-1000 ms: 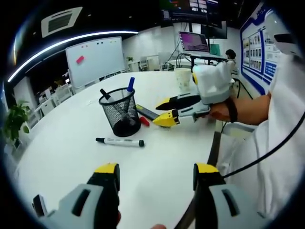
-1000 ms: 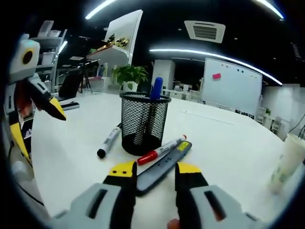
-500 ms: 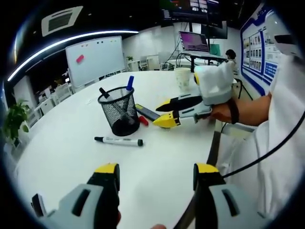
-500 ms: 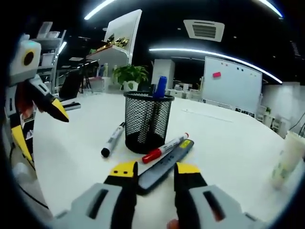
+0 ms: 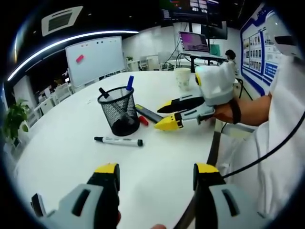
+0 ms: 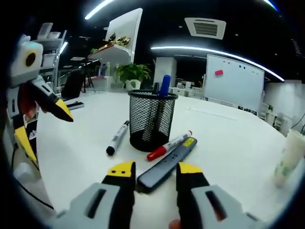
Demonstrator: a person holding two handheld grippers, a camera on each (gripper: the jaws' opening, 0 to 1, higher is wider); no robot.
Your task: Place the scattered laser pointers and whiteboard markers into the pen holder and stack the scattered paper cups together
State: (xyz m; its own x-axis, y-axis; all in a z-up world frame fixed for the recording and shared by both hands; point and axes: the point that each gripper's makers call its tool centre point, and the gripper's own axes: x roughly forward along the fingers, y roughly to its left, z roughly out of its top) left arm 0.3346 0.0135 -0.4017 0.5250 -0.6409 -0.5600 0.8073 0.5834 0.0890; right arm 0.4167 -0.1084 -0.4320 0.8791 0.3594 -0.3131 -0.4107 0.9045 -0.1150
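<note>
The dark grey laser pointer [image 6: 166, 162] lies flat on the white counter [image 6: 228, 143], its near end between the spread tips of the right hand-held gripper [image 6: 152, 168], not yet pinched. In the right gripper view its long axis runs from about 7 o'clock up to 1 o'clock, toward a yellow label at the far end. Touching or just beside it on the 11 o'clock side lies the red-capped whiteboard marker [image 6: 167, 146], roughly parallel. At 12 o'clock from the right jaws stands the black mesh pen holder [image 6: 151, 120], with a blue-capped marker [image 6: 164, 85] sticking up from it. A black-capped marker [image 6: 116, 138] lies on the counter at 10 o'clock from the holder's foot.

The right hand-held gripper is plainly the nearer one, and I judge the pointer is its target: the jaws need only ease forward and close across the short width.

In the left gripper view the left hand-held gripper [image 5: 156, 171] hangs well back with jaws wide and nothing between them; the pen holder [image 5: 118, 111] lies at 11 o'clock and the black-capped marker [image 5: 119, 141] nearer, lying crosswise. A paper cup [image 5: 182, 78] stands beyond at 1 o'clock.

The pointer's near end is partly cut off by the right jaws, and what else is in the holder is hard to make out through the mesh. At the right gripper view's 3 o'clock edge the cup [image 6: 289, 157] is blurred.
</note>
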